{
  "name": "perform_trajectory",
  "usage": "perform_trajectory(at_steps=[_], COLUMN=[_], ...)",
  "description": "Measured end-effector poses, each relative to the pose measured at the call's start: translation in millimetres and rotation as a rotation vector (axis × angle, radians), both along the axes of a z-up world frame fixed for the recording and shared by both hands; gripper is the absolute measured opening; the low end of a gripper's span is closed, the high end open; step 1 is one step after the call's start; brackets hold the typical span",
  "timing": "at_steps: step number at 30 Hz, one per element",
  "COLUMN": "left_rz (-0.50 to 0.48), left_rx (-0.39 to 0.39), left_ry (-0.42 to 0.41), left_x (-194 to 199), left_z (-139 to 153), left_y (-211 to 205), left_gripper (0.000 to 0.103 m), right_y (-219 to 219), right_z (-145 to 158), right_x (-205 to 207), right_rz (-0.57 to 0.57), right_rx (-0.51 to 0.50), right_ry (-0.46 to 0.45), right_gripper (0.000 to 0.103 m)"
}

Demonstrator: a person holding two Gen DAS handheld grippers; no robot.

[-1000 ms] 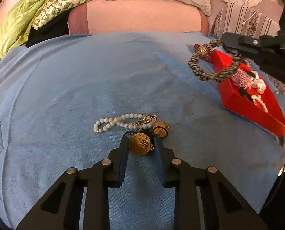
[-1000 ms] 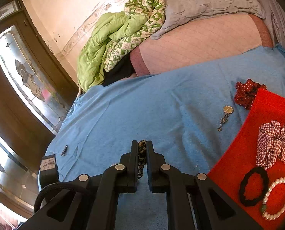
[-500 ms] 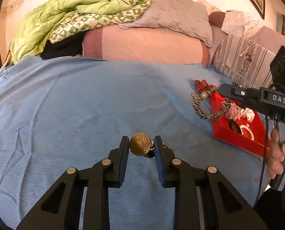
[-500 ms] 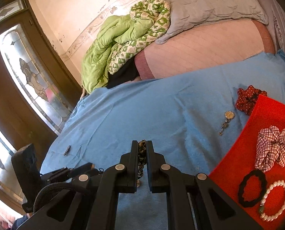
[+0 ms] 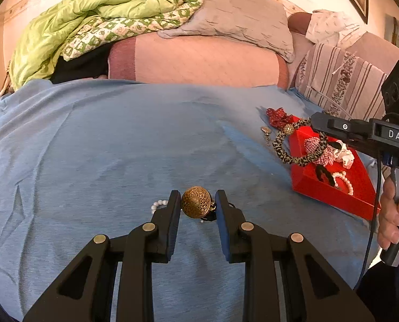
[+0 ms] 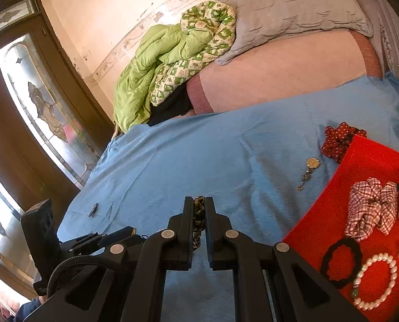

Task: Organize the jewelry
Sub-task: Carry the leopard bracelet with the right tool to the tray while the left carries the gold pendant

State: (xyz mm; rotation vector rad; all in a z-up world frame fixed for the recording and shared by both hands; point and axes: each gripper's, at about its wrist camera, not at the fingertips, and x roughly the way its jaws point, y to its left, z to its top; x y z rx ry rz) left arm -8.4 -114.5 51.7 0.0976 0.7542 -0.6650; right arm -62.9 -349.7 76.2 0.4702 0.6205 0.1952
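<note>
A gold filigree ball pendant (image 5: 196,201) sits low in the frame's centre, clenched between the left gripper (image 5: 197,204) jaws above the blue bed sheet (image 5: 119,147). A white bead strand (image 5: 159,204) peeks out at its left. At right, the right gripper (image 6: 199,209) is clamped on a leopard-print scrunchie (image 5: 296,158) that hangs over the red tray's (image 5: 331,190) upper-left edge. The tray holds a plaid scrunchie (image 6: 371,206), a black hair tie (image 6: 341,261) and a pearl bracelet (image 6: 376,281).
</note>
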Motion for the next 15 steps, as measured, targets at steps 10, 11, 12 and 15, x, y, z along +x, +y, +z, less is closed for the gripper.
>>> perform_trajectory(at_steps=[10, 11, 12, 15], left_rz=[-0.041, -0.047, -0.056, -0.094], left_rx=[-0.011, -0.012, -0.015, -0.017], left_ry=[0.000, -0.002, -0.004, -0.013], left_x=[-12.5, -13.8, -16.0, -25.4], left_z=[8.8, 10.8, 13.3, 19.6], left_y=[-28.6, -31.5, -36.3, -55.1], left_gripper=[0.025, 0.025, 0.025, 0.025], right_y=[-20.8, -27.3, -33.7, -57.2], right_z=[5.2, 6.5, 7.7, 11.7], right_x=[-15.8, -20.3, -24.9, -41.5], right_rz=[-0.046, -0.062, -0.078, -0.134], right_rx=[0.000, 0.003, 0.007, 0.023], right_ry=[-0.010, -0.014, -0.018, -0.028], right_gripper=[0.008, 0.008, 0.008, 0.008])
